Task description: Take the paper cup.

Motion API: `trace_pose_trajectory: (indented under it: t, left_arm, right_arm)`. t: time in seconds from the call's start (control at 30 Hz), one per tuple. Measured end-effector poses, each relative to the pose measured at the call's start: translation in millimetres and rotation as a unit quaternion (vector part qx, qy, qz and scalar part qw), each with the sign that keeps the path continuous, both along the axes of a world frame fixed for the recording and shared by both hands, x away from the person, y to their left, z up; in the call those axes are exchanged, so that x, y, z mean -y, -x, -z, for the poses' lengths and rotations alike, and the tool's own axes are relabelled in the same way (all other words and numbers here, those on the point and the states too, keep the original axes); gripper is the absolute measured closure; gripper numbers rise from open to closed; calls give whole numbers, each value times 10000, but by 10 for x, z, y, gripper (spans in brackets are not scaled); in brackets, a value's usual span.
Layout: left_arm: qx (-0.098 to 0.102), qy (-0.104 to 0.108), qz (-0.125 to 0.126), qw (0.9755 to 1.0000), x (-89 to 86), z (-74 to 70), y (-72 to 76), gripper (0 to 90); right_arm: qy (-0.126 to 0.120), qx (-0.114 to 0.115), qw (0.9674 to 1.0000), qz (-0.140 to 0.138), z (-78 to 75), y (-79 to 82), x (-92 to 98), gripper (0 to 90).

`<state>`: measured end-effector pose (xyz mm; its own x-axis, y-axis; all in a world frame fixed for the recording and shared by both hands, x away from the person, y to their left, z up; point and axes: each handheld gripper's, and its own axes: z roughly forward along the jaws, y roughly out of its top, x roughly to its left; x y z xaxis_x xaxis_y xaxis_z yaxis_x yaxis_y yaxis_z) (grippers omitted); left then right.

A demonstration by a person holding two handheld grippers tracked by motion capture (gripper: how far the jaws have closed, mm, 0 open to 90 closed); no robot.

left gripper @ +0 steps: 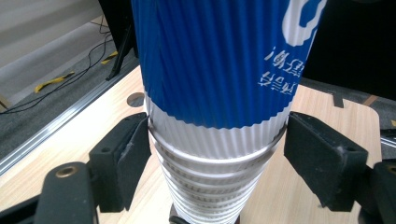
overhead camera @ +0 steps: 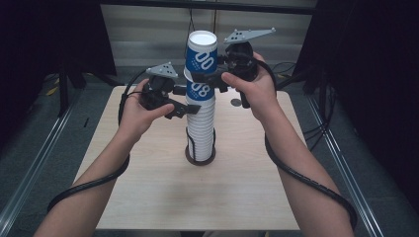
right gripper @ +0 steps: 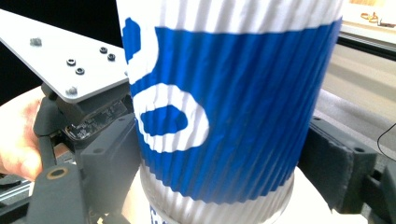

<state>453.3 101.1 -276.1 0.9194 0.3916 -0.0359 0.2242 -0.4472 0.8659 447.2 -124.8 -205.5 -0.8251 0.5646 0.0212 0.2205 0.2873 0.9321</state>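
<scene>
A tall stack (overhead camera: 200, 123) of ribbed paper cups stood upright in a dark holder (overhead camera: 200, 157) near the middle of the desk (overhead camera: 148, 187). The left gripper (overhead camera: 185, 109) had its fingers (left gripper: 135, 154) clenched on the stack just below the lower blue cup (left gripper: 219, 60), both pads touching the white ribs. The right gripper (overhead camera: 210, 78) grasped the top cup (overhead camera: 201, 53), its fingers (right gripper: 109, 154) pressed against the blue sides, that cup seated in the one beneath.
</scene>
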Motion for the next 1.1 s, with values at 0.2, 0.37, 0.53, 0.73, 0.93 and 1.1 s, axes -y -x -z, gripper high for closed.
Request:
trace_pose_trajectory:
  t: [0.2, 0.37, 0.53, 0.73, 0.93, 1.1]
  left_arm:
    - [3, -21, -14, 10000, 2, -7, 7, 233]
    - [-5, -55, -1, 10000, 3, -16, 9, 239]
    - [40, -113, 21, 9999, 13, -26, 12, 239]
    - [38, -120, 26, 9999, 23, -28, 19, 239]
    - [58, -126, 13, 9999, 19, -30, 22, 242]
    - [64, -137, 19, 9999, 16, -28, 25, 244]
  right_arm:
    - [-91, 33, 9999, 24, -45, -1, 9, 183]
    - [-166, 72, 9998, 53, -90, 1, 37, 183]
    - [-205, 102, 9997, 52, -112, 3, 47, 183]
    - [-285, 124, 9995, 105, -144, -2, 71, 183]
    - [-322, 160, 9992, 173, -155, 7, 124, 184]
    - [-331, 165, 9991, 189, -158, 13, 149, 184]
